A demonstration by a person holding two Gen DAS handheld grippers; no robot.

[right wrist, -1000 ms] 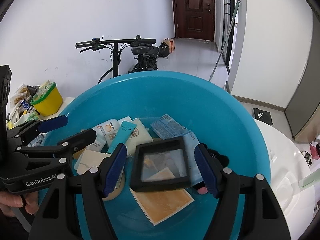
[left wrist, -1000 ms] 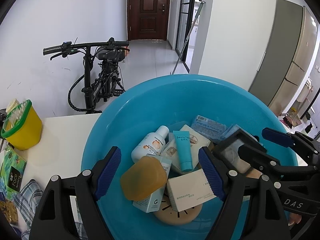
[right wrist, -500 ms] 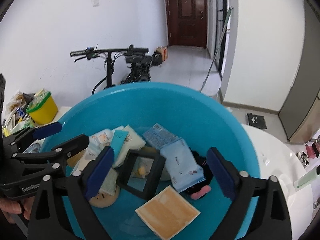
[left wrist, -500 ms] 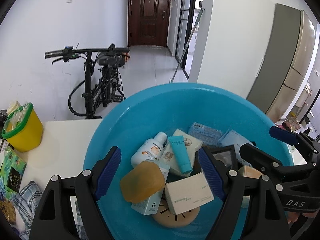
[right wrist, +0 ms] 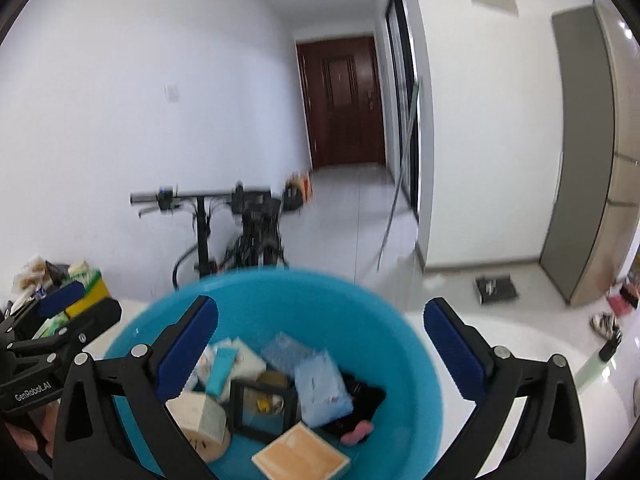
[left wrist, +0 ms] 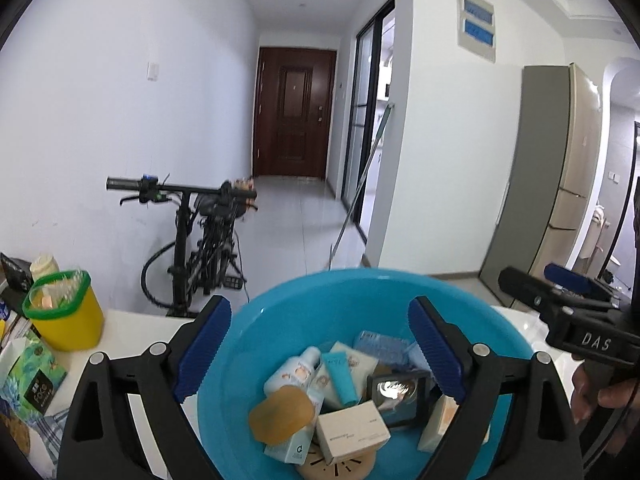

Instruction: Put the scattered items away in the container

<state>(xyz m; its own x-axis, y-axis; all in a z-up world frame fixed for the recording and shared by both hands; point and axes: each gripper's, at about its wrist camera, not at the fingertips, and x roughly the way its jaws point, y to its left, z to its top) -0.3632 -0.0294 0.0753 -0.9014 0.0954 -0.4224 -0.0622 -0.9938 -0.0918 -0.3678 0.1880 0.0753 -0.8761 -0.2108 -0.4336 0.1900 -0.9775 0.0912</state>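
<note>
A blue basin (left wrist: 360, 292) (right wrist: 280, 280) on the white table holds several items: a black picture frame (left wrist: 396, 396) (right wrist: 264, 404), an amber soap bar (left wrist: 280, 416), a white box (left wrist: 352, 428), a white bottle (left wrist: 296, 372), a teal tube (left wrist: 340, 376) and blue packets (right wrist: 320, 388). My left gripper (left wrist: 318, 308) hangs above the basin's left half, jaws opening, nothing between them. Beside it, over the right half, my right gripper (right wrist: 320, 308) is also opening and empty. Each gripper shows at the edge of the other's view.
A yellow tub with a green rim (left wrist: 64, 316) and a green tissue pack (left wrist: 28, 368) stand on the table (left wrist: 132, 332) left of the basin. A pale green bottle (right wrist: 596, 364) lies to the right. A bicycle (left wrist: 200, 248) leans on the wall behind.
Both grippers rose and tipped upward away from the basin. The right jaws spread wide and the black frame dropped from between them into the basin. The left jaws widened too.
</note>
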